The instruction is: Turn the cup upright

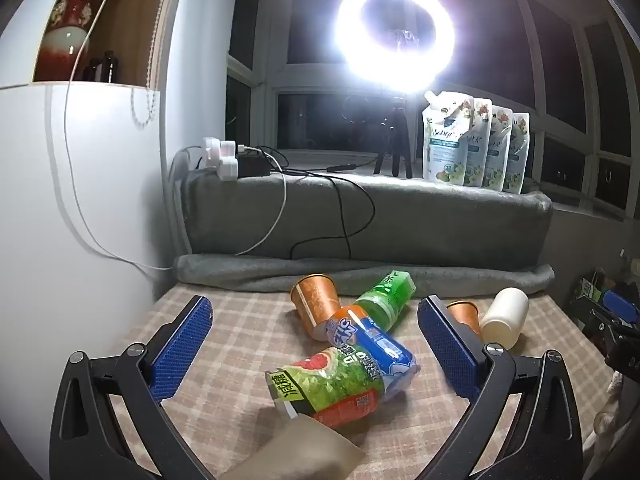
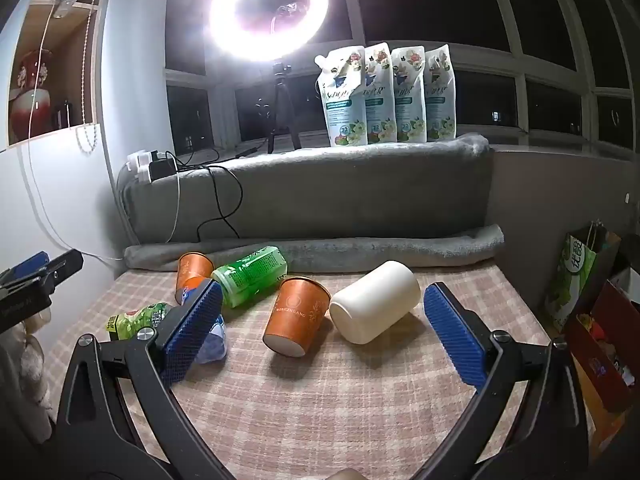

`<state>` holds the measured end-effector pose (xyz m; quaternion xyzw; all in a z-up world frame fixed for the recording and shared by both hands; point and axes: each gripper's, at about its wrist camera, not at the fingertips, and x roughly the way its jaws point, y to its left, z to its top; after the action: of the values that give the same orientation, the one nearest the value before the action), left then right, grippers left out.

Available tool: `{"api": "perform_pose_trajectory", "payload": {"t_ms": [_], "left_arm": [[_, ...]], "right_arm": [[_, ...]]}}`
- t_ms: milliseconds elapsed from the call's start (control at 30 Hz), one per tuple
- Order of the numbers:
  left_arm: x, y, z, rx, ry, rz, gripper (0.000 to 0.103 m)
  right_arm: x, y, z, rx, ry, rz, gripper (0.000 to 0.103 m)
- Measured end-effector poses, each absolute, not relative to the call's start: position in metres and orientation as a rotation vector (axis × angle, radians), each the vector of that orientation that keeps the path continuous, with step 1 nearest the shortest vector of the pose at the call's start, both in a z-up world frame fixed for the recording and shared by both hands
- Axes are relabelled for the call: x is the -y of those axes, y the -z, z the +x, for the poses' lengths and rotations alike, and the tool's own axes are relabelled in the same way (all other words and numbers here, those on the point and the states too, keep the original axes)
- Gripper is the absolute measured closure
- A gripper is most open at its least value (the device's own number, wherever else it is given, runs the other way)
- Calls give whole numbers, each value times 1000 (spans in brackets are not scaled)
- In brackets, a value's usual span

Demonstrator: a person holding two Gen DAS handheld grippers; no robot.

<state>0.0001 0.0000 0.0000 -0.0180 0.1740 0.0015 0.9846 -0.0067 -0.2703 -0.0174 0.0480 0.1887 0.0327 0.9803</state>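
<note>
Two orange paper cups and a white cup lie on their sides on the checked tablecloth [image 2: 320, 400]. In the right wrist view, the near orange cup [image 2: 298, 316] has its base towards me, and the white cup [image 2: 376, 302] lies just right of it. Both sit between the fingers of my open right gripper [image 2: 323, 286], slightly ahead. The far orange cup [image 2: 192, 270] rests behind a green bottle [image 2: 250, 274]. My left gripper [image 1: 314, 302] is open over the bottles, with the far orange cup [image 1: 316, 304] ahead. The white cup [image 1: 504, 316] lies to its right.
Three plastic bottles [image 1: 372, 344] lie tangled with the cups. A rolled grey blanket [image 2: 312, 248] borders the table's back edge, below a ledge with a ring light [image 2: 268, 8], pouches [image 2: 388, 96] and cables. A white cabinet [image 1: 80, 200] stands left; bags and boxes [image 2: 592, 304] stand right.
</note>
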Motion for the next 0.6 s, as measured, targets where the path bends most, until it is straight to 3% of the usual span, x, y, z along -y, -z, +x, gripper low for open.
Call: {"api": "perform_pose_trajectory", "payload": {"t_ms": [600], "left_arm": [[-3,6,0,-363,3,-56,1]], "right_arm": [[266,23,-2,-384,-63,102,0]]}}
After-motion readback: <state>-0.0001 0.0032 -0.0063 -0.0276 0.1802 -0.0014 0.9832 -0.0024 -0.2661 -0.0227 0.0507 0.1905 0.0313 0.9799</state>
